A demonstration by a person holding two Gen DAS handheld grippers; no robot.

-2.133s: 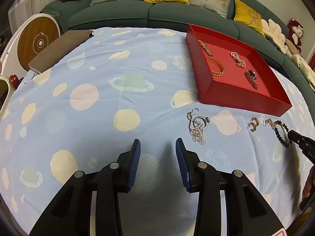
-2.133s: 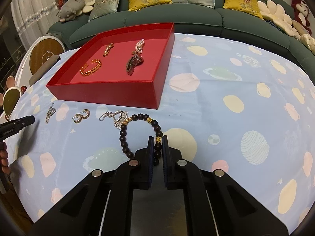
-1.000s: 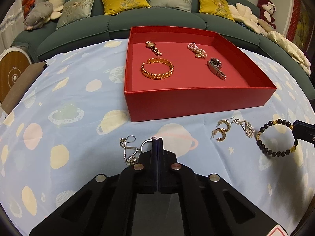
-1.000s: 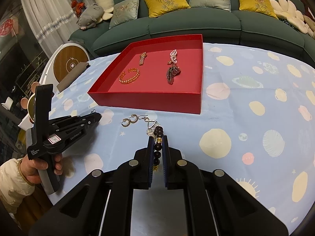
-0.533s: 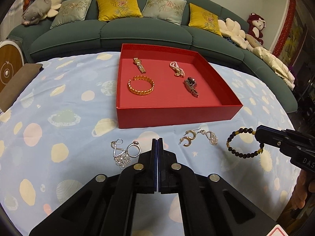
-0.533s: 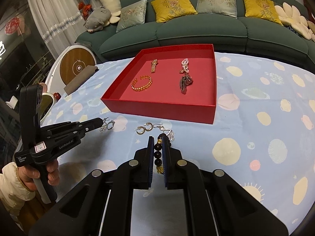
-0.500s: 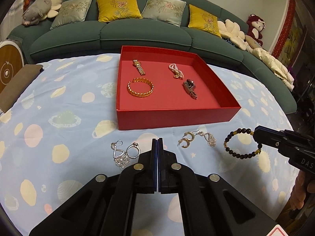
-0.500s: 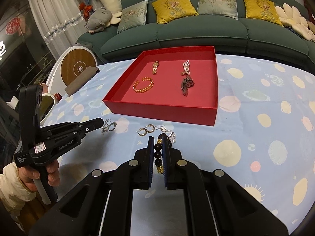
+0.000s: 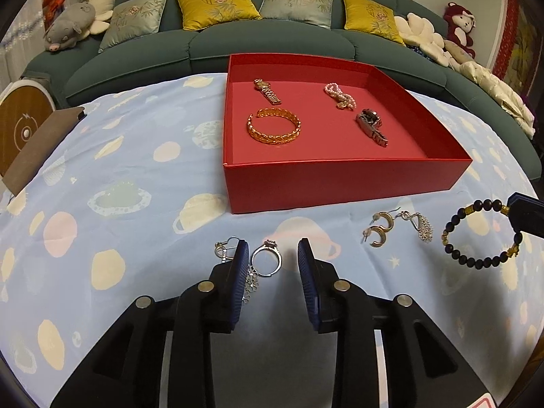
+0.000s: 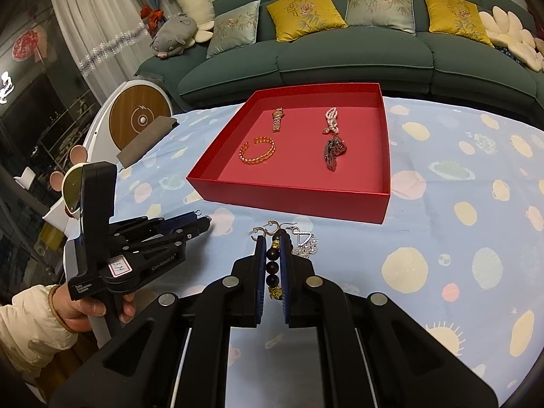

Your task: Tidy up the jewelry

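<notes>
A red tray (image 9: 340,183) sits on the blue planet-print cloth and holds a gold bangle (image 9: 274,127), a gold watch (image 9: 267,90), a pearl strand (image 9: 340,95) and a dark watch (image 9: 371,125). My left gripper (image 9: 271,255) is open low over the cloth, its jaws either side of a silver ring (image 9: 267,262); a crystal earring (image 9: 222,251) lies by its left finger. My right gripper (image 10: 272,250) is shut on a black bead bracelet (image 10: 273,267), held above the cloth; the bracelet also shows in the left wrist view (image 9: 482,234). Gold hoop earrings (image 9: 377,231) and a silver earring (image 9: 421,226) lie in front of the tray.
A green sofa (image 9: 210,47) with cushions and plush toys curves behind the table. A brown box (image 9: 37,146) lies at the cloth's left edge, beside a round wooden disc (image 10: 140,119). The person's left hand (image 10: 85,309) holds the left gripper at the table's near left edge.
My left gripper has opened and come down around the silver ring. My right gripper still holds the bead bracelet, lifted off the cloth.
</notes>
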